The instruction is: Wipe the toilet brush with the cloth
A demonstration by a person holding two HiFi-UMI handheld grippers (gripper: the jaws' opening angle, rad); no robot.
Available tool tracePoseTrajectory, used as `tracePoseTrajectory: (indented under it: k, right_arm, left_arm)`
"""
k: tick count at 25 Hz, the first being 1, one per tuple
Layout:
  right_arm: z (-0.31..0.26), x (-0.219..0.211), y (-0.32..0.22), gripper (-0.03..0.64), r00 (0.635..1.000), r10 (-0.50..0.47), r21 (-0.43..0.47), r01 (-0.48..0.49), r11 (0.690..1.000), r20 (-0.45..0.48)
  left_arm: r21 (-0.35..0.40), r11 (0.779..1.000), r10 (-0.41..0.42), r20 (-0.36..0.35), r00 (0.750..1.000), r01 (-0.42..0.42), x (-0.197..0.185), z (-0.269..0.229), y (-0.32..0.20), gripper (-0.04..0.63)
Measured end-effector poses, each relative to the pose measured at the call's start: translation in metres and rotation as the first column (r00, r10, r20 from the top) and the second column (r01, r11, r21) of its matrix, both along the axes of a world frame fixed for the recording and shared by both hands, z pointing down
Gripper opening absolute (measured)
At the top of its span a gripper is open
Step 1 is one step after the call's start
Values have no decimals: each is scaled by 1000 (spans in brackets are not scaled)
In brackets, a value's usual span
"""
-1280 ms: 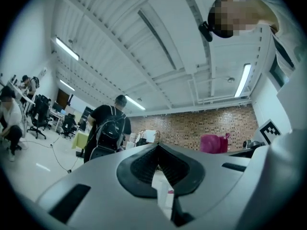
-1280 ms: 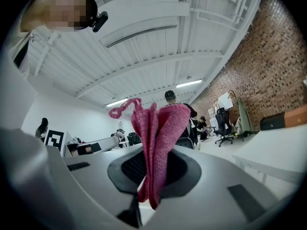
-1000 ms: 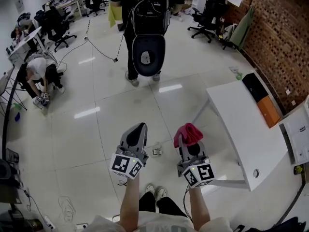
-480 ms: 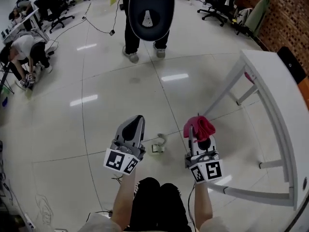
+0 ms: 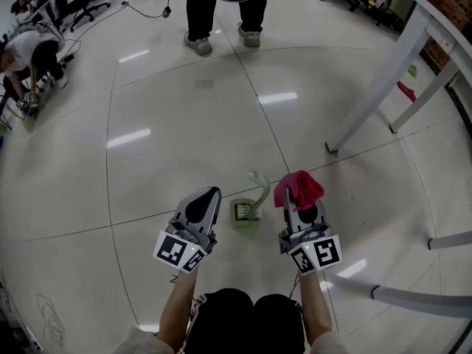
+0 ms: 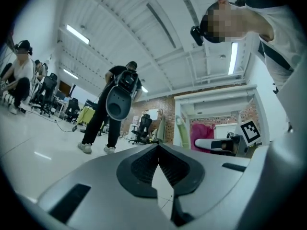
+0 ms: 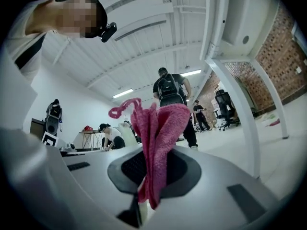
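Note:
A pale green toilet brush lies on the white tiled floor, bristle head towards me and curved handle pointing away. It sits between my two grippers and touches neither. My left gripper is just left of it, low over the floor, shut and empty; the left gripper view shows its jaws closed on nothing, with the brush handle off to the right. My right gripper is just right of the brush, shut on a pink cloth. That cloth stands bunched up out of the jaws.
White table legs rise at the right, with a floor bar near my right arm. A person stands ahead with a large black pack. Another person crouches at the far left near office chairs.
Both grippers and my view have dropped steeply towards the floor. The brush now looks larger and lies directly between the grippers. The cloth stays clamped in the right gripper.

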State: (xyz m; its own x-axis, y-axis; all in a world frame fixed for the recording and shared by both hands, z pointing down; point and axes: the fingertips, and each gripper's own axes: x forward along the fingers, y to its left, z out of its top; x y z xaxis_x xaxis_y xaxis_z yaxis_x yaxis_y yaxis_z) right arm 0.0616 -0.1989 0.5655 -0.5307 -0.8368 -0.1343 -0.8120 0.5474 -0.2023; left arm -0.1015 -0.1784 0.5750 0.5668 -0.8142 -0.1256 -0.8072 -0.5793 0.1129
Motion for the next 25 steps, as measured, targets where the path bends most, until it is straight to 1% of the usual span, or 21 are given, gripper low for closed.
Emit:
tracePoseTrajectory:
  k: [2,6,8,10,12,14,15,18,21,25]
  right_arm:
    - [27,1,6,31,1000,-15,-15,15,1000,1]
    - [86,-1,7,31,999,-36,-22,36,999,-22]
    - [117,0,3,31,999,-31,-25,30,999,-34]
    - [146,3,-3,31,1000,-11,-36,10,999,-22]
    - [174,6,-11,31,1000,5,-63,-5,998,2]
    - [201,5,-17,31,1000,0,-105,1,994,9]
    - [214,3,-19,31,1000,-5,-128,6,992,7]
    - [237,-1,-24,31,1000,-15,-173,19,985,24]
    - [249,-6,-30,31,999,-33,-189,39,981,33]
    - [260,-13,-31,31,996,-71,-208,81,975,56]
  left_arm:
    - [16,999,34,-2,999,-34,9,22,5,5]
    - [73,993,92,9,996,-93,23,60,7,4]
    - [84,991,100,16,995,-101,27,80,11,3]
    - [85,992,95,6,995,-95,25,96,15,4]
    - [69,996,65,-26,998,-64,17,111,17,5]
    - [29,999,19,-67,998,-17,6,128,19,5]
    - [9,1000,5,-75,997,-4,2,135,20,5]
    - [-19,1000,-2,-56,998,1,-2,147,27,4]
    - [-28,1000,-9,-66,998,7,-6,149,28,5]
    - [-30,1000,-1,-61,998,-1,-6,150,28,5]
